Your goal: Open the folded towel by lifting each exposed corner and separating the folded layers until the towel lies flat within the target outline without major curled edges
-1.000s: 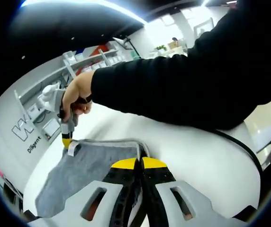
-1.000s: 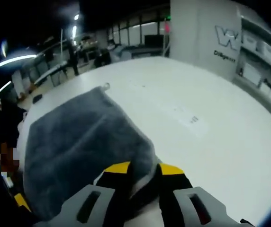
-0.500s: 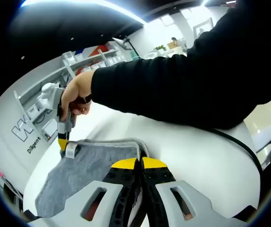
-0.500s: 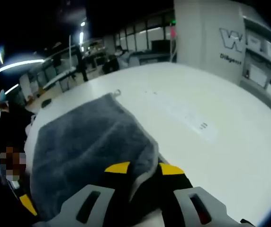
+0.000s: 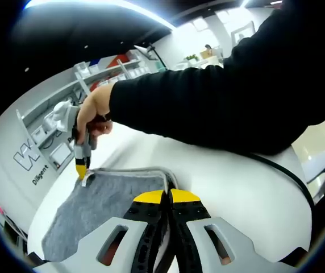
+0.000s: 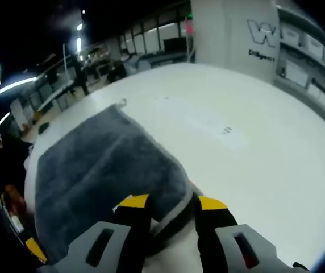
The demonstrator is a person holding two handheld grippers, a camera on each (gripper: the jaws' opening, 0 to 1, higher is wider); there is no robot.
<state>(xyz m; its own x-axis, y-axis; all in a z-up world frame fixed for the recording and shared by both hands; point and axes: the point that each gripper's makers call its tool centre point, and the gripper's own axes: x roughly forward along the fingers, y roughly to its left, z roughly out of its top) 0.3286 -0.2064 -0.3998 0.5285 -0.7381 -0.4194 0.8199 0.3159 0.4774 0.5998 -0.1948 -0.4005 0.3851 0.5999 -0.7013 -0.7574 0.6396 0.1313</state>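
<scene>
A grey towel (image 5: 108, 205) with a pale trim lies on the white table (image 5: 248, 193). My left gripper (image 5: 168, 196) has its yellow-tipped jaws pressed together on the towel's near corner. In the right gripper view the same towel (image 6: 94, 165) spreads away to the left. My right gripper (image 6: 172, 202) straddles another of its corners, jaws apart with the trimmed edge lying between them. The left gripper view also shows that right gripper (image 5: 81, 169), held by a hand, with its tip at the towel's far corner.
A black sleeve (image 5: 225, 96) crosses the upper part of the left gripper view. White table surface (image 6: 248, 148) runs to the right of the towel. A pillar with lettering (image 6: 248, 34) and shelves stand beyond the table.
The right gripper's jaws have spread a little wider around the towel corner. In the left gripper view the hand has tilted that gripper more upright, and the white label at the corner no longer shows.
</scene>
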